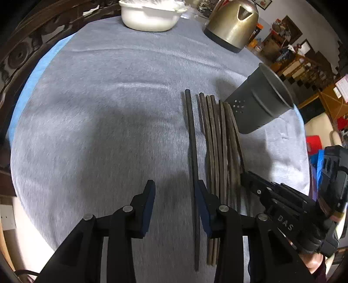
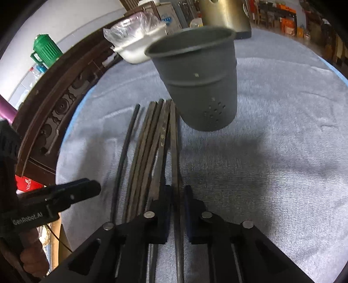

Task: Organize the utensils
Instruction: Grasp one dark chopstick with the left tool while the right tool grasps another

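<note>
Several dark brown chopsticks (image 1: 219,148) lie side by side on the grey cloth, with one black chopstick (image 1: 192,152) apart at their left. A grey utensil holder (image 1: 258,102) with small holes stands just beyond them to the right. My left gripper (image 1: 175,204) is open low over the cloth, its right finger beside the black chopstick. My right gripper (image 2: 176,202) is open with the rightmost brown chopstick (image 2: 174,152) between its fingers; the bundle (image 2: 150,148) lies to its left. The holder (image 2: 195,80) stands ahead. The left gripper's finger shows at the left of the right wrist view (image 2: 65,196).
A white bowl (image 1: 150,17) and a brass-coloured kettle (image 1: 232,24) stand at the table's far edge. A carved dark wooden rail (image 2: 56,113) curves along the table's left side. The grey cloth (image 1: 108,108) covers the round table.
</note>
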